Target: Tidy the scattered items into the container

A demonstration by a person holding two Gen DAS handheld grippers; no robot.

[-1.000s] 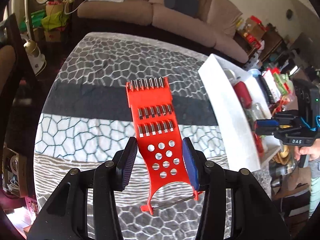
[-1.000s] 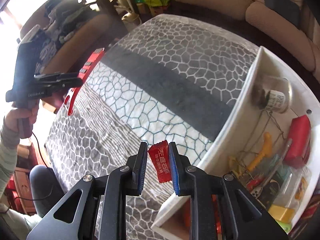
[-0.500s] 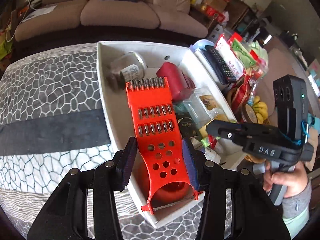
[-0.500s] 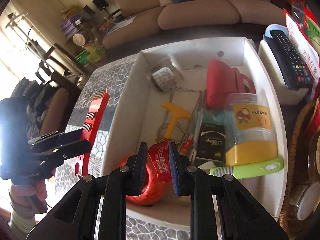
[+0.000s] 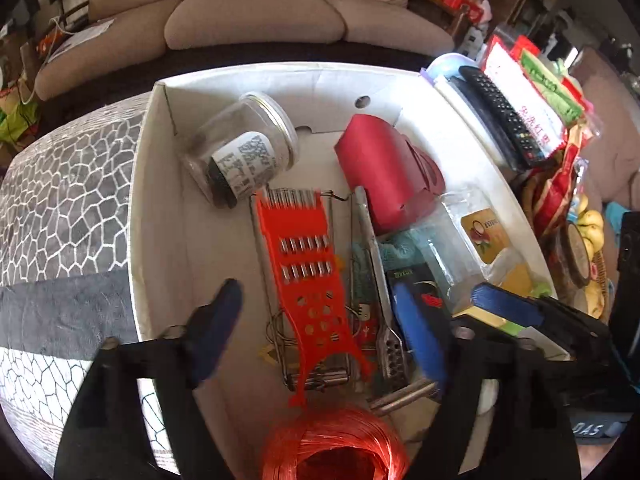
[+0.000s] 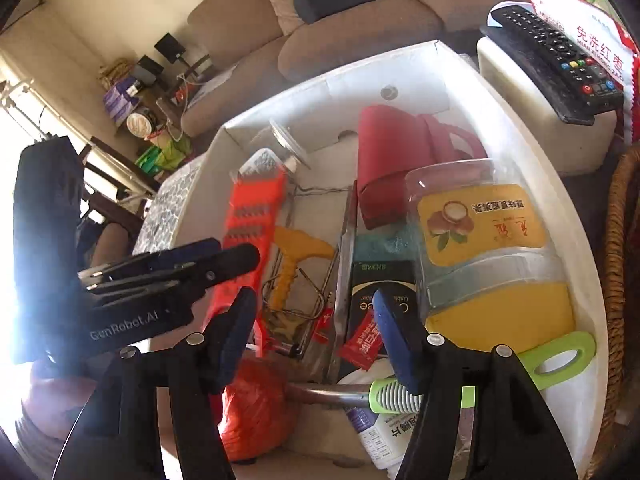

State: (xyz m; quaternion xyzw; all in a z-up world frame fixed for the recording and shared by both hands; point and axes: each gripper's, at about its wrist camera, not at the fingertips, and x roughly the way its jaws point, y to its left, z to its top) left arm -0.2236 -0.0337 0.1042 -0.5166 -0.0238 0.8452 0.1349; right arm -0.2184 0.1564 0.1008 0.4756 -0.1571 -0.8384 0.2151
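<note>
Both grippers hang over the white box [image 5: 136, 220], which holds several items. My left gripper [image 5: 320, 328] has its jaws opening wide. The red plastic grater [image 5: 308, 272] lies loose between them, blurred, on a wire rack inside the box, and neither pad touches it. In the right wrist view the left gripper [image 6: 236, 252] shows from the side, next to the grater [image 6: 248, 220]. My right gripper [image 6: 316, 336] is also opening. The small red sachet [image 6: 360, 340] hangs free just beside its right pad, above a black carton [image 6: 380, 280].
Inside the box lie a glass jar [image 5: 240, 152], a dark red mug [image 5: 388, 168], a clear tub with a yellow label [image 6: 480, 240], an orange twine spool [image 5: 336, 444], metal tongs and a green-handled brush [image 6: 560, 356]. A remote [image 6: 552, 60] sits to the right. The patterned tabletop [image 5: 60, 200] is on the left.
Both grippers have moved from the patterned tabletop to above the box. Their jaws have opened, letting go of the grater and the sachet.
</note>
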